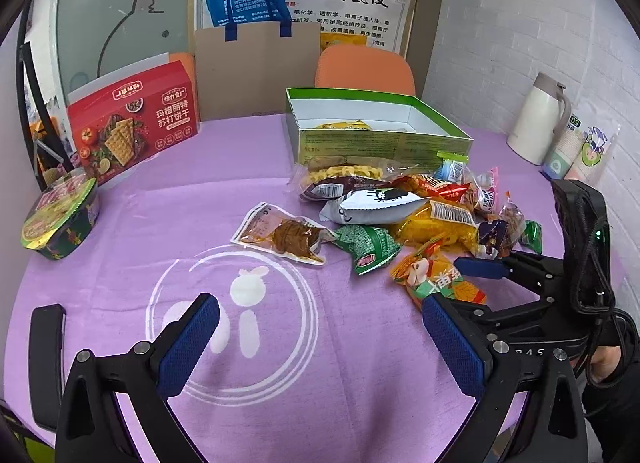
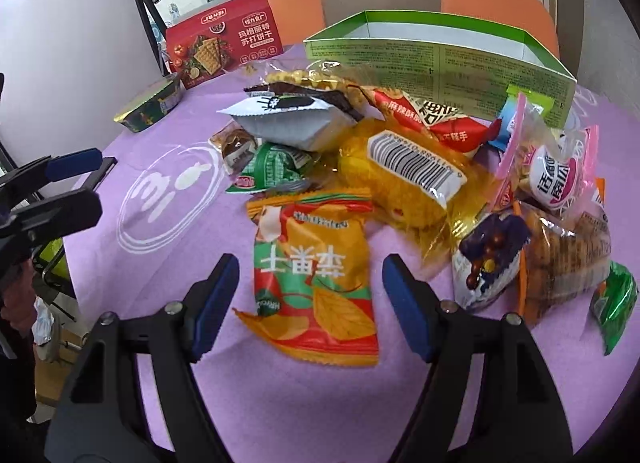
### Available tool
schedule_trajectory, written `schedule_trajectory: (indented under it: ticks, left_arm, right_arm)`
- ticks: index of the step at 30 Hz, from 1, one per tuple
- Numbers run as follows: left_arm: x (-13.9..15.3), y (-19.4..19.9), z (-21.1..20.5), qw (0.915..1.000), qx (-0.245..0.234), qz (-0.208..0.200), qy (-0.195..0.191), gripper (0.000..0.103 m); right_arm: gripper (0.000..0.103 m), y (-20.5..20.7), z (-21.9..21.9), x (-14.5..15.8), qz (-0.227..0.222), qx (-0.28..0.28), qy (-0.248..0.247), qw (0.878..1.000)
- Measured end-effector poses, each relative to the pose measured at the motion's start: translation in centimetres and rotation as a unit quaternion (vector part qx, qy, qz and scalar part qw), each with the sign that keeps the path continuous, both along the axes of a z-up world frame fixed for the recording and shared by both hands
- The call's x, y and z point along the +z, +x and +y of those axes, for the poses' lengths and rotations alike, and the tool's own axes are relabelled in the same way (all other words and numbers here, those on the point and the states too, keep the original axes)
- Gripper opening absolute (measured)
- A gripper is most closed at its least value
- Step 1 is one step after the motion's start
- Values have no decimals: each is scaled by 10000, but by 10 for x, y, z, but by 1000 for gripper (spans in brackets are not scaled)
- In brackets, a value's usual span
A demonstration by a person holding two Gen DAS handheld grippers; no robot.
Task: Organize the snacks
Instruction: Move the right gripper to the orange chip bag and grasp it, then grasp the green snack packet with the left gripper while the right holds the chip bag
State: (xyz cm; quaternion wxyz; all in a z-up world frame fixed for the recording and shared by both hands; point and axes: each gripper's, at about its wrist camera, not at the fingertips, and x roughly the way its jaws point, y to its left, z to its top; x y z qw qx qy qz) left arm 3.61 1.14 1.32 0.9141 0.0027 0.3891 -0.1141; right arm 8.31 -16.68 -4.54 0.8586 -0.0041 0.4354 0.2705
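Left wrist, green box (image 1: 384, 143) (yellow packet (image 1: 340, 126) inside)

Snack pile (image 1: 420, 207) on tablecloth (image 1: 200, 203), just before open box (image 1: 380, 143); cracker box (image 1: 132, 119) far left behind bowl (image 1: 60, 219); flask (image 1: 540, 119) right by wall; leaf packet (image 2: 316, 283) nearest, between right gripper (image 2: 310, 295) fingers, untouched

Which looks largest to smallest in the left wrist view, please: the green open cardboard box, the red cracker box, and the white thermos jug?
1. Green open cardboard box
2. Red cracker box
3. White thermos jug
The two boxes look close in size.
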Motion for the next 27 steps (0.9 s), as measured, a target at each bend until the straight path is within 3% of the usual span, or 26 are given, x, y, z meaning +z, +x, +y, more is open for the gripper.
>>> schedule_trajectory:
  ticks: [3, 4, 11, 13, 15, 17, 25, 27]
  left_arm:
    - [-1, 1, -3, 10000, -24, 7, -33, 103]
    - [-1, 3, -4, 10000, -21, 28, -35, 103]
    - [-10, 30, -24, 9999, -120, 26, -91, 103]
    - [-17, 44, -34, 9999, -112, -35, 32, 97]
    - [-24, 59, -43, 9998, -158, 42, 100, 77]
    - [-32, 74, -51, 9994, -242, 235, 16, 68]
    - [-46, 97, -60, 9982, -60, 571, -181, 68]
    - [-45, 95, -60, 9981, -105, 579, -180, 60]
  right_arm:
    - [72, 0, 6, -1, -104, -13, -149, 9998]
    - [56, -2, 8, -1, -167, -56, -283, 9994]
    - [50, -23, -20, 3, -144, -355, 36, 9993]
    - [50, -27, -28, 5, -119, -462, 147, 9988]
    - [50, -30, -32, 5, -113, -529, 178, 9984]
    - [50, -32, -36, 4, -81, -571, 190, 9982]
    - [50, -29, -36, 1, -26, -610, 113, 9981]
    - [50, -30, -34, 1, -68, -577, 78, 9983]
